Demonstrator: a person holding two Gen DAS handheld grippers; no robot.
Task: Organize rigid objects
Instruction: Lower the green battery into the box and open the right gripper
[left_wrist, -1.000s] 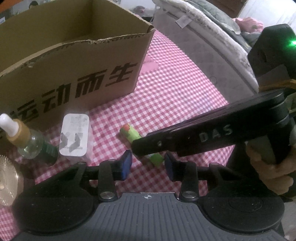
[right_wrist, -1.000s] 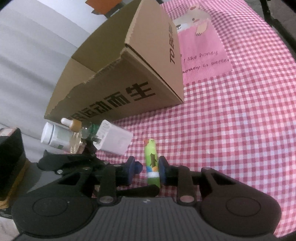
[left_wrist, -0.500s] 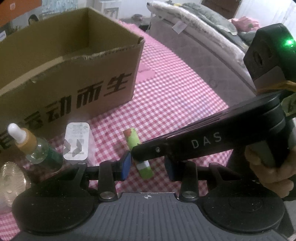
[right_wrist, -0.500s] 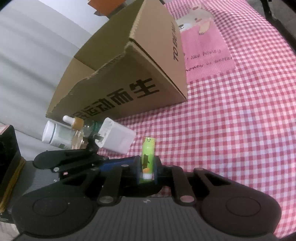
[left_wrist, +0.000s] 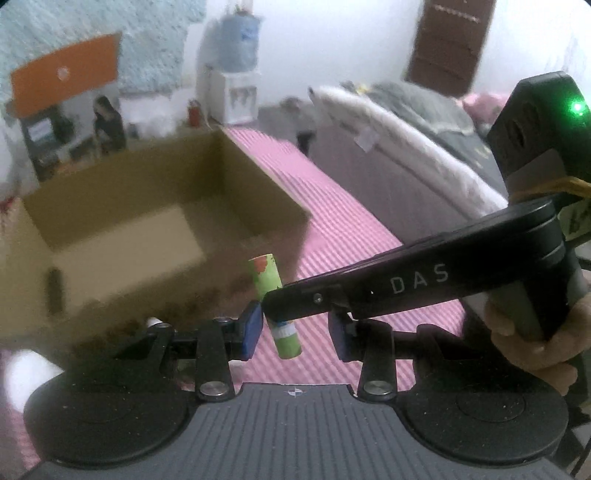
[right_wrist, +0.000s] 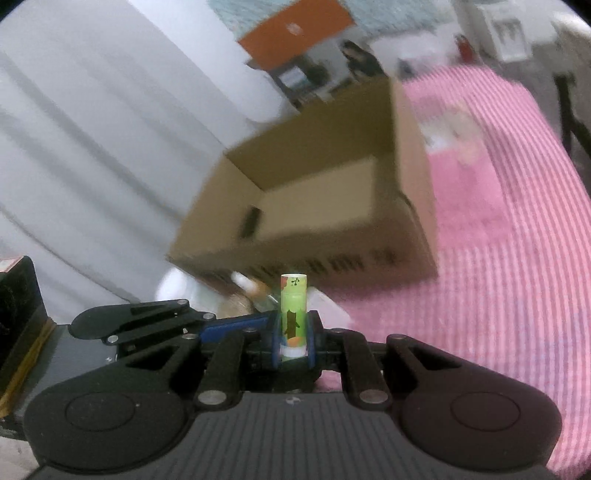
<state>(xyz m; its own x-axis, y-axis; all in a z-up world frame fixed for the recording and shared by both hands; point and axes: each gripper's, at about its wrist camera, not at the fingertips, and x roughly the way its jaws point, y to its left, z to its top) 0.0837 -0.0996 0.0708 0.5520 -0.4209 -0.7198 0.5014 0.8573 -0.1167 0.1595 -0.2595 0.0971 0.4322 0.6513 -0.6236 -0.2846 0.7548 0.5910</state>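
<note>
Where green tube (right_wrist: 293, 314) lay on cloth, right tool (right_wrist: 291, 347) now clamps it aloft.

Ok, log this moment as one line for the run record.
right gripper: shut on green tube | left gripper: empty | cardboard box: open, ahead | tube: not yet boxed
</note>
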